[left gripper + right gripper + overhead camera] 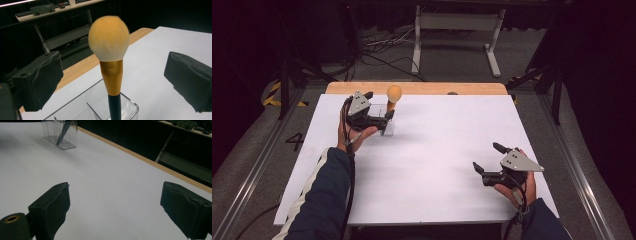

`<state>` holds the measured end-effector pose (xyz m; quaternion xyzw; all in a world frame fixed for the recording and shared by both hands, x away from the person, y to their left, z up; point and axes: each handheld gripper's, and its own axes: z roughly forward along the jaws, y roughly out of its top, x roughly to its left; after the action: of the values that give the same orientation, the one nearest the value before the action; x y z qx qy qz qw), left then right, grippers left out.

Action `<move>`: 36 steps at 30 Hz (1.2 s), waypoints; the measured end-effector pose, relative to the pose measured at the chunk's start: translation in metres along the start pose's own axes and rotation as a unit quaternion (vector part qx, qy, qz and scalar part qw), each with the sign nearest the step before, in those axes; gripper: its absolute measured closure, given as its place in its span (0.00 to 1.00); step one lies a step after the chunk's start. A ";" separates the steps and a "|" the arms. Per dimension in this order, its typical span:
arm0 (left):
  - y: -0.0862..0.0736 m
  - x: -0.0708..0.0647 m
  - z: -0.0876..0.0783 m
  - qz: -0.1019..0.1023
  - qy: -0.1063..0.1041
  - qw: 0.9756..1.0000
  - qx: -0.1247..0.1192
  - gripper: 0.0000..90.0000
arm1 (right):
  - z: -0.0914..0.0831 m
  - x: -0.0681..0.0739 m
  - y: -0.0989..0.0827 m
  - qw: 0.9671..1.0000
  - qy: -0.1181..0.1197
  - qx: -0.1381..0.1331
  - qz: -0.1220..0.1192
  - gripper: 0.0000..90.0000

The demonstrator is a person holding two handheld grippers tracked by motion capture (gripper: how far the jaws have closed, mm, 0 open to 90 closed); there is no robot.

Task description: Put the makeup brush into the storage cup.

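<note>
A makeup brush with a round orange head (394,93) (108,37), a gold ferrule and a black handle stands upright in a clear plastic holder (385,128) (131,106) at the far left of the white table. My left gripper (379,106) is open right at the brush. In the left gripper view its black pads (42,77) stand wide on either side of the ferrule without touching it. My right gripper (487,157) (115,205) is open and empty, low over the near right of the table. The right gripper view shows the holder (60,135) far off.
The white table top (437,145) ends in a wooden strip (427,88) along its far edge, where a small brown object (452,93) lies. Beyond it on the floor are a white metal stand (457,30) and loose cables (382,50).
</note>
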<state>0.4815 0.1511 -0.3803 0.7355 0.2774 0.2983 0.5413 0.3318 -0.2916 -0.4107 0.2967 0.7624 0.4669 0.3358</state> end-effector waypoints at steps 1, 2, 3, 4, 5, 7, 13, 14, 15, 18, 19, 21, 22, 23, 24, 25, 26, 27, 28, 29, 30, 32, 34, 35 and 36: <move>0.001 -0.001 -0.001 0.003 0.002 1.000 0.000 0.03 | 0.000 0.000 0.000 1.000 0.000 -0.002 0.000 0.10; 0.001 -0.001 -0.001 0.003 0.002 1.000 0.000 0.03 | 0.000 0.000 0.000 1.000 0.000 -0.003 0.001 0.10; 0.002 -0.004 -0.003 0.010 0.001 1.000 0.000 0.03 | 0.000 0.000 0.000 1.000 -0.001 -0.003 0.003 0.10; 0.002 -0.004 -0.004 0.013 0.000 1.000 -0.002 0.03 | 0.000 0.000 0.000 1.000 0.000 -0.003 0.005 0.10; 0.002 -0.005 -0.006 0.015 -0.005 1.000 -0.003 0.02 | 0.000 0.000 0.000 1.000 0.000 -0.004 0.005 0.09; 0.003 -0.007 -0.007 0.018 -0.005 1.000 -0.005 0.02 | 0.000 0.001 0.000 1.000 -0.002 -0.005 0.004 0.09; 0.003 -0.012 -0.012 0.029 -0.014 0.999 -0.007 0.02 | 0.000 0.000 0.000 1.000 -0.003 -0.006 0.005 0.07; 0.002 -0.013 -0.013 0.029 -0.015 0.999 -0.007 0.02 | 0.000 0.000 0.000 1.000 -0.003 -0.006 0.005 0.07; 0.002 -0.014 -0.014 0.032 -0.018 0.999 -0.006 0.02 | 0.000 0.000 0.000 1.000 -0.003 -0.006 0.006 0.06; 0.002 -0.016 -0.018 0.034 -0.020 0.999 -0.010 0.02 | 0.000 0.000 0.000 1.000 -0.004 -0.005 0.006 0.06; 0.002 -0.017 -0.019 0.035 -0.023 0.999 -0.009 0.02 | 0.000 0.001 0.001 1.000 -0.004 -0.005 0.005 0.05; 0.002 -0.019 -0.022 0.038 -0.025 0.999 -0.009 0.02 | 0.000 0.001 0.001 1.000 -0.004 -0.005 0.005 0.05; 0.002 -0.020 -0.024 0.041 -0.025 0.999 -0.010 0.02 | 0.000 0.001 0.001 1.000 -0.004 -0.005 0.005 0.05; 0.002 -0.020 -0.024 0.041 -0.025 0.999 -0.010 0.02 | 0.000 0.001 0.001 1.000 -0.004 -0.005 0.005 0.05; 0.002 -0.021 -0.025 0.040 -0.026 0.999 -0.013 0.02 | 0.000 0.001 0.001 1.000 -0.004 -0.005 0.005 0.05; 0.002 -0.022 -0.028 0.043 -0.029 0.999 -0.013 0.02 | 0.000 0.001 0.001 1.000 -0.004 -0.006 0.004 0.05; 0.002 -0.022 -0.028 0.043 -0.029 0.999 -0.013 0.02 | 0.000 0.001 0.001 1.000 -0.004 -0.006 0.004 0.05; 0.002 -0.023 -0.030 0.045 -0.029 0.998 -0.015 0.02 | 0.000 0.001 0.001 1.000 -0.004 -0.007 0.005 0.05; 0.002 -0.024 -0.031 0.045 -0.032 0.998 -0.016 0.02 | -0.001 0.001 0.001 1.000 -0.004 -0.007 0.004 0.05; 0.002 -0.025 -0.032 0.045 -0.031 0.998 -0.016 0.02 | -0.001 0.001 0.001 1.000 -0.004 -0.008 0.002 0.05; 0.003 -0.025 -0.034 0.049 -0.032 0.998 -0.015 0.02 | -0.001 0.001 0.001 1.000 -0.002 -0.009 0.001 0.05; 0.003 -0.027 -0.038 0.054 -0.032 0.998 -0.018 0.02 | -0.001 0.001 0.001 1.000 -0.003 -0.009 0.003 0.05; 0.002 -0.029 -0.041 0.053 -0.035 0.998 -0.019 0.02 | -0.001 0.000 0.001 1.000 -0.006 -0.009 0.002 0.05; 0.002 -0.029 -0.042 0.055 -0.036 0.998 -0.018 0.02 | -0.001 0.000 0.001 1.000 -0.006 -0.009 0.003 0.04; 0.002 -0.030 -0.043 0.058 -0.036 0.998 -0.018 0.02 | -0.001 0.000 0.001 1.000 -0.005 -0.010 0.006 0.04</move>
<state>0.4296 0.1560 -0.3723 0.7506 0.2093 0.3071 0.5464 0.3310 -0.2914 -0.4097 0.3005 0.7538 0.4752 0.3401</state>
